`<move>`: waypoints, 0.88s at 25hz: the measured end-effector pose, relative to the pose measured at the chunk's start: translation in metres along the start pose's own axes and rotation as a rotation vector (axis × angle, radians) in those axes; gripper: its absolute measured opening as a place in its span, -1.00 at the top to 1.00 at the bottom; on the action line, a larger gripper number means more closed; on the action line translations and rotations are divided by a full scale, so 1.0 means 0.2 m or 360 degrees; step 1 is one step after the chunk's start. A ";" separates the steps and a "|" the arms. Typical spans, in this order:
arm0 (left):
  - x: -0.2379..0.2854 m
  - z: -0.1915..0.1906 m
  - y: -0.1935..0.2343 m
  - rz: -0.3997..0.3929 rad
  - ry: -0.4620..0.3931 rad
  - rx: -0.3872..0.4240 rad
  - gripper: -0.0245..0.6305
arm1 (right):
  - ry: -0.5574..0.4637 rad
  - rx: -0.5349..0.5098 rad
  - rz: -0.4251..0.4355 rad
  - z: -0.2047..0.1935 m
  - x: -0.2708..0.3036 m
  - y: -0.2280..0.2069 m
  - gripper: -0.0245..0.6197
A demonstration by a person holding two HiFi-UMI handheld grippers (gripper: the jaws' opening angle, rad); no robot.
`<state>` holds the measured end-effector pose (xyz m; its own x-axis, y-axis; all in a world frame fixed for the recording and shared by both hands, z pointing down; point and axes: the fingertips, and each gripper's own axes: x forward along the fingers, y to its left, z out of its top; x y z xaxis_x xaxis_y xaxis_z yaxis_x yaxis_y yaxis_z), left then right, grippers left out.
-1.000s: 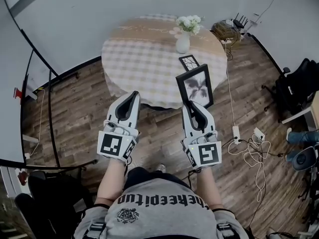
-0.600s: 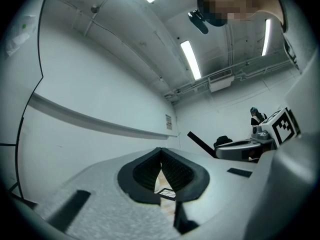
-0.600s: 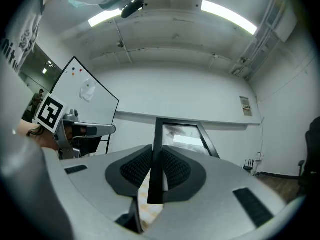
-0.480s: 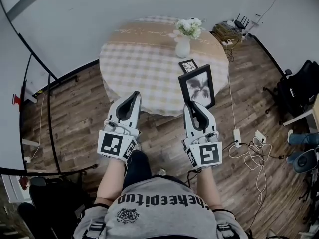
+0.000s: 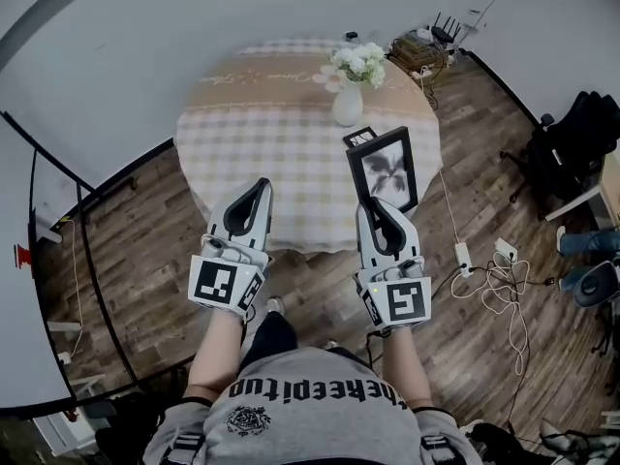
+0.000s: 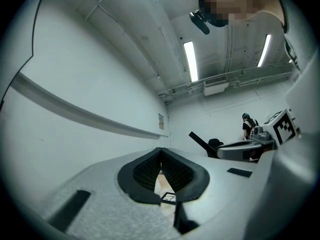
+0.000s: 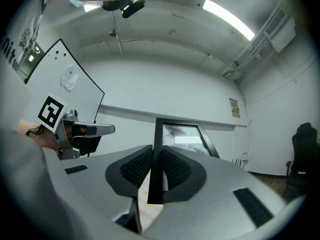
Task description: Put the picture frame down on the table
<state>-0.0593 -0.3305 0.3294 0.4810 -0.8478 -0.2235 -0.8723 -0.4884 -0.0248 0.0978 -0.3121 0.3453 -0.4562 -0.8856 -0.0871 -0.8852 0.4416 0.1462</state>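
A black picture frame (image 5: pixel 384 170) with a grey plant print stands up from my right gripper (image 5: pixel 375 204), which is shut on its lower edge. It hangs over the near right part of the round table (image 5: pixel 262 134). In the right gripper view the frame (image 7: pixel 176 136) rises edge-on between the closed pads. My left gripper (image 5: pixel 255 194) hovers at the table's near edge, shut and holding nothing. In the left gripper view its pads (image 6: pixel 150 170) meet at the tip.
A white vase of flowers (image 5: pixel 349 103) stands on the checked tablecloth at the far right. A smaller black frame (image 5: pixel 359 138) lies flat just behind the held one. Cables and a power strip (image 5: pixel 463 257) lie on the wooden floor to the right.
The table has drawn nearer under both grippers and shifted left. The held frame now overlaps the small flat frame. Both grippers kept their grip state.
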 end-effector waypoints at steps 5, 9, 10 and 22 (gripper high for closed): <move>0.10 -0.05 0.16 -0.0099 0.0000 -0.0029 0.88 | 0.0027 -0.0005 -0.0095 -0.04 0.15 0.04 0.72; 0.18 -0.09 0.28 -0.0163 0.0013 -0.0053 0.88 | 0.0064 0.0002 -0.0155 -0.09 0.28 0.07 0.72; 0.20 -0.11 0.31 -0.0179 0.0018 -0.0058 0.88 | 0.0074 0.0003 -0.0167 -0.10 0.31 0.07 0.72; 0.36 -0.31 0.51 -0.0326 0.0125 -0.0121 0.88 | 0.0269 0.0077 -0.0308 -0.39 0.54 0.10 0.72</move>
<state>-0.1081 -0.4540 0.3705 0.6553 -0.7413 -0.1448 -0.7480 -0.6636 0.0125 0.0372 -0.4095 0.4161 -0.2597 -0.9640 0.0578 -0.9597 0.2642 0.0952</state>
